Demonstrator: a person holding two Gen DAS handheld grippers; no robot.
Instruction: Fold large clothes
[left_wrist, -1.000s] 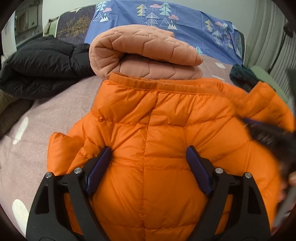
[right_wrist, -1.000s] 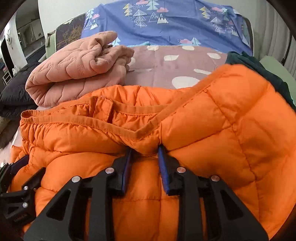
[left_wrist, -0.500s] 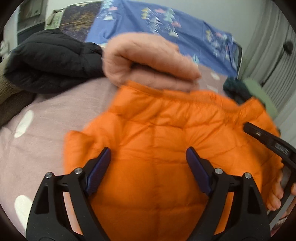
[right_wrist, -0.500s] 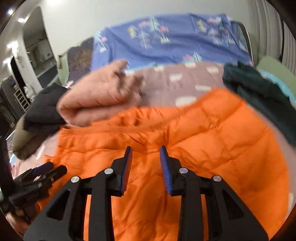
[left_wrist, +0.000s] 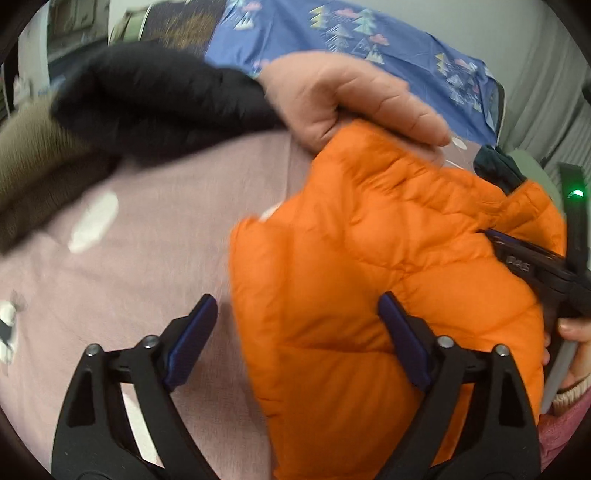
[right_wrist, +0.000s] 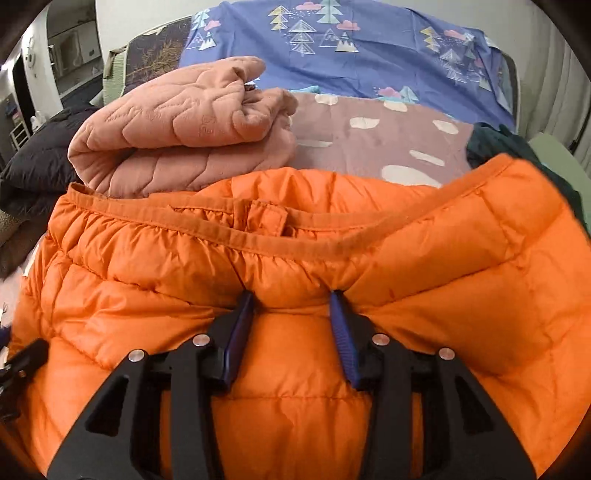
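At the far left of the left wrist view, a brown garment (left_wrist: 26, 173) and a black padded coat (left_wrist: 155, 99) lie heaped on the bed (left_wrist: 147, 236), whose mauve sheet carries pale blotches. The left gripper (left_wrist: 295, 339) hangs over that sheet with its 2 fingers (left_wrist: 190, 334) spread wide and nothing between them; the near left edge of the orange down jacket (left_wrist: 388, 266) runs through the gap, so the left finger is over bare sheet and the right one over quilting.

The jacket spreads rightward and away from there, its long axis running across the bed towards the right gripper (right_wrist: 293, 310). In the right wrist view, that gripper's fingers are drawn close and pinch a bunched fold of the jacket just below its collar band (right_wrist: 258, 240). Beyond the collar sits a folded pink quilted garment (right_wrist: 184, 125), touching the jacket's far edge, with a blue tree-print cover (right_wrist: 351, 48) behind and a dark green garment (right_wrist: 495, 144) at the right.

The left gripper is nearer the free edge, so I judge it should close on that edge for the next fold.
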